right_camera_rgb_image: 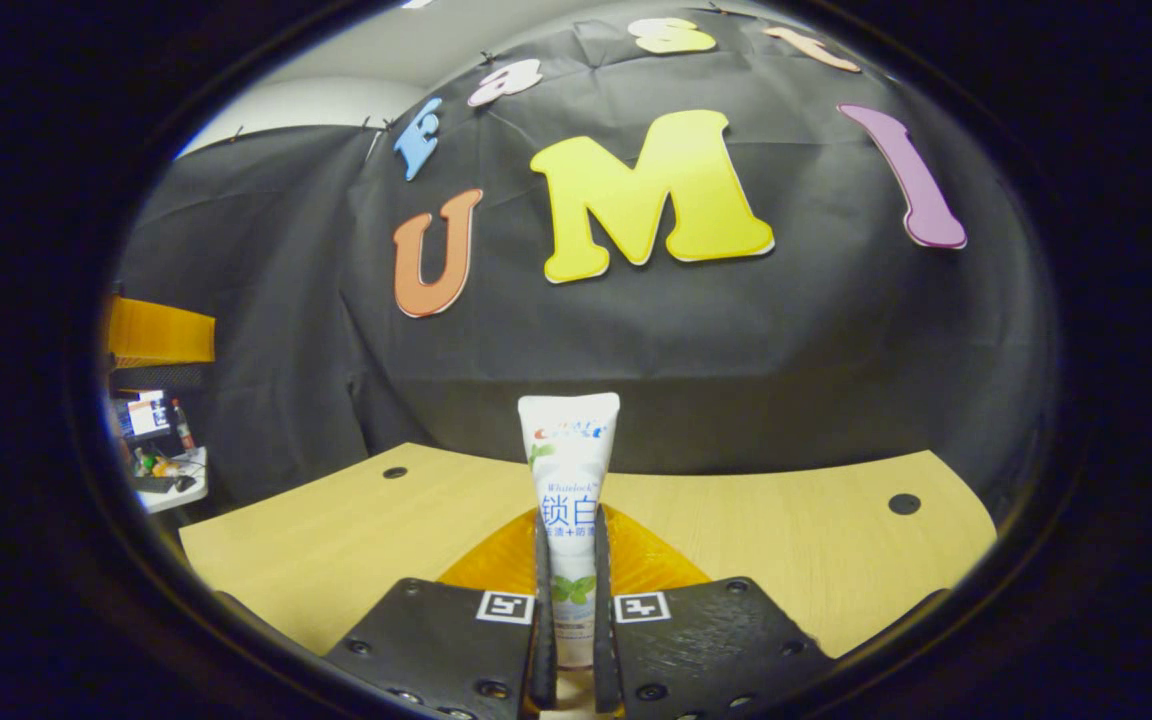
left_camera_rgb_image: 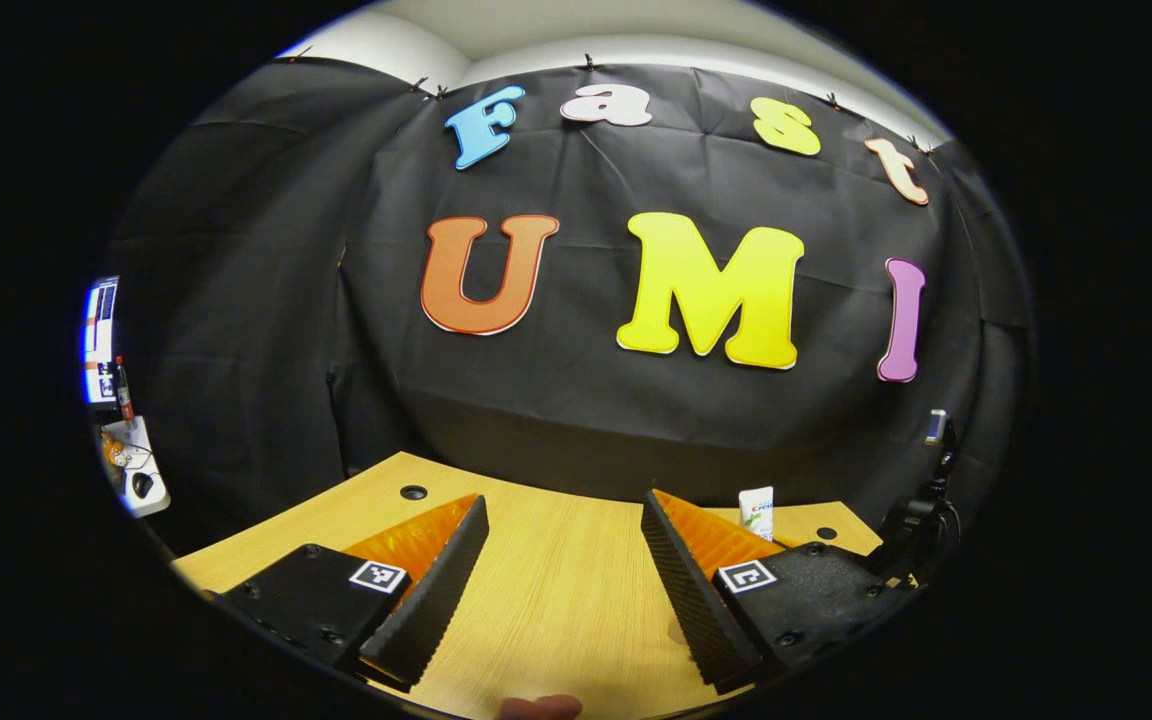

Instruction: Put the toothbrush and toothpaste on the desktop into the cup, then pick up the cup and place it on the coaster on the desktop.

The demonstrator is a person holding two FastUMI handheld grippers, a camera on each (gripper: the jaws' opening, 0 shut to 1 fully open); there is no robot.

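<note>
- On our left, the left gripper (left_camera_rgb_image: 564, 565) holds its fingers wide apart over the bare wooden desktop (left_camera_rgb_image: 556, 600), with nothing between them.
- At the bottom edge of the left gripper view a small pale shape pokes in; it may be a fingertip, but it is too cropped for us to say.
- Further right in the same view, the toothpaste (left_camera_rgb_image: 756, 511) stands upright beyond the right-hand finger, with a dark device on a stand just past it at the desk's far right edge.
- In the right gripper view, the right gripper (right_camera_rgb_image: 569, 590) is closed narrowly on the toothpaste (right_camera_rgb_image: 567, 500): both fingers press its lower body, the tube's flat crimped end points up and the tube is upright above the desktop (right_camera_rgb_image: 786, 540).
- As for progress, we judge the toothpaste to be in hand and raised off the desk, so it is not in the cup at this moment.
- What remains, as far as these views settle it: the tube must reach the cup, and we cannot judge the toothbrush, cup and coaster from here.
</note>
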